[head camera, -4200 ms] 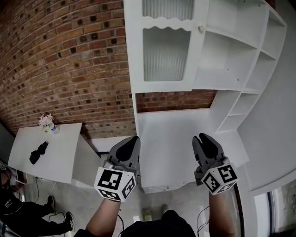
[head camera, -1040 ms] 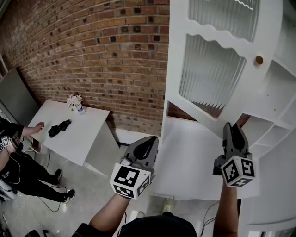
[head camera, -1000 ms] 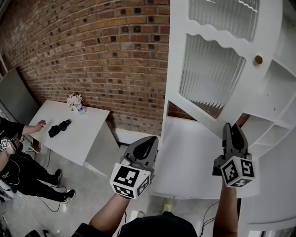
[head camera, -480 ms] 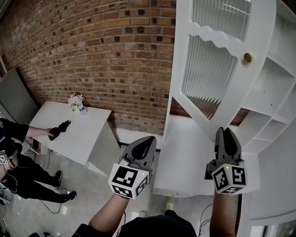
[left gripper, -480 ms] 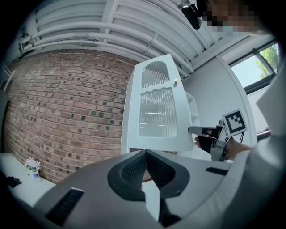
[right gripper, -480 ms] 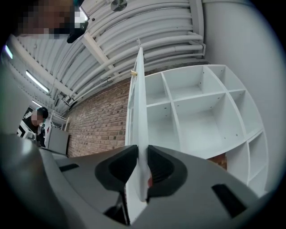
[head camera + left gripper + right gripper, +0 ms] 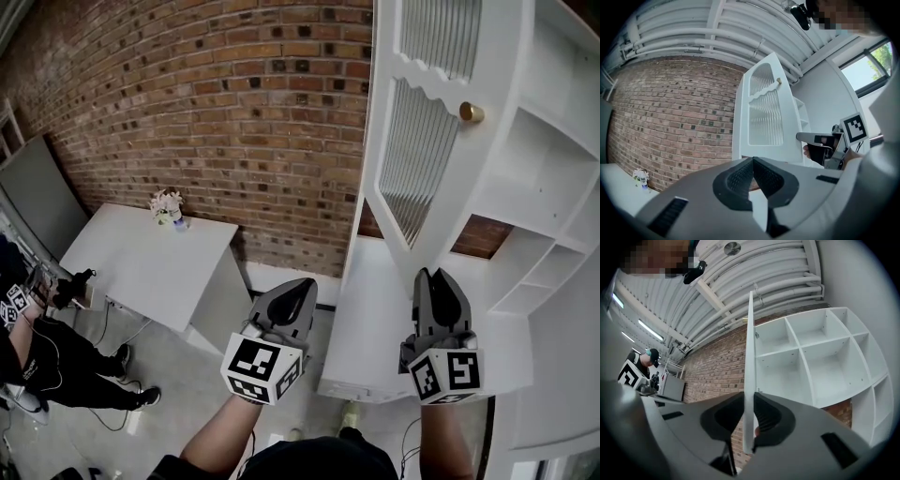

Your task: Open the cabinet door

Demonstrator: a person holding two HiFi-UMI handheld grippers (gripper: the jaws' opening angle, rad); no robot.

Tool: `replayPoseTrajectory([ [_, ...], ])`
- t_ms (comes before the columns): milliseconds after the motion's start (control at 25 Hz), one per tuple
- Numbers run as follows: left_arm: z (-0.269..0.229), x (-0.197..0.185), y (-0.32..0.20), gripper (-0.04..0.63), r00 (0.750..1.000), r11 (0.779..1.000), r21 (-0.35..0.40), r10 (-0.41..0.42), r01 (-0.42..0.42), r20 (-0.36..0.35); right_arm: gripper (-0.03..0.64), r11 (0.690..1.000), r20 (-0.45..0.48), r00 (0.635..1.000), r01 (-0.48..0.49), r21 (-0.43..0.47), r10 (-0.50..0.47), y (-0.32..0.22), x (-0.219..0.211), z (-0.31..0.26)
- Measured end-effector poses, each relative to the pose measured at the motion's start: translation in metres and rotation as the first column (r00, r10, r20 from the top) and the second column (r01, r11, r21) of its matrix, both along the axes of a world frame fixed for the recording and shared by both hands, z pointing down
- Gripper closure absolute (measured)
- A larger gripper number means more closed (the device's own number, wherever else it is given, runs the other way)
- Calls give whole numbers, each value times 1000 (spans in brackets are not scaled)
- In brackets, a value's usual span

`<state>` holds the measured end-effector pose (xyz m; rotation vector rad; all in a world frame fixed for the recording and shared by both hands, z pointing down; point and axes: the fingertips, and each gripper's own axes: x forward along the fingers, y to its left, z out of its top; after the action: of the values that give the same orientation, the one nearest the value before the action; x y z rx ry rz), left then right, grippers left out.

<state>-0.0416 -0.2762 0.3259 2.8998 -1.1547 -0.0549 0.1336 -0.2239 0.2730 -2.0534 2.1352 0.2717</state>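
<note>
Head view, cabinet door (image 7: 424,141): we see it in the upper right of the frame, white with ribbed glass. It stands out from the cabinet and shows almost edge-on, with a brass knob (image 7: 471,112) at its right edge.
Head view, shelves (image 7: 553,150): open white compartments at the far right, behind the door.
Head view, right tongs (image 7: 436,275): lower right of the frame, tips reaching up to the door's bottom corner.
Head view, left tongs (image 7: 302,284): lower centre, well apart from the door, seen against the foot of the brick wall (image 7: 216,112).
Head view, bench (image 7: 141,267): white, at the left below the wall, with a small pot of flowers (image 7: 169,203) at its far edge. A person (image 7: 42,361) stands at the lower left edge.
Left gripper view, left tongs (image 7: 753,160): we find the two tips pressed together with nothing between them.
Left gripper view, cabinet door (image 7: 765,112): centre of the frame, its face turned our way, with the knob (image 7: 778,81) near its top right.
Left gripper view, right tongs (image 7: 800,137): centre right, at the door's lower right edge.
Right gripper view, right tongs (image 7: 749,397): the jaws have just been closing. The thin edge of the cabinet door (image 7: 750,343) runs up between them, and we see both pads pressing on it near its bottom corner.
Right gripper view, shelves (image 7: 820,357): to the right of the door's edge.
Right gripper view, brick wall (image 7: 715,369): to the left of the door's edge.
</note>
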Motion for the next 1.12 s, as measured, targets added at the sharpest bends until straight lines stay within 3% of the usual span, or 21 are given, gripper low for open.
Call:
replayPoseTrajectory([
  [680, -2, -53, 3, 589, 997, 997, 4, -80, 80, -18, 540, 981, -79, 978, 194, -22, -195, -23, -102, -1],
  [1120, 1, -65, -2, 589, 995, 995, -4, -101, 101, -20, 537, 968, -68, 966, 249, -7, -249, -27, -116, -2],
])
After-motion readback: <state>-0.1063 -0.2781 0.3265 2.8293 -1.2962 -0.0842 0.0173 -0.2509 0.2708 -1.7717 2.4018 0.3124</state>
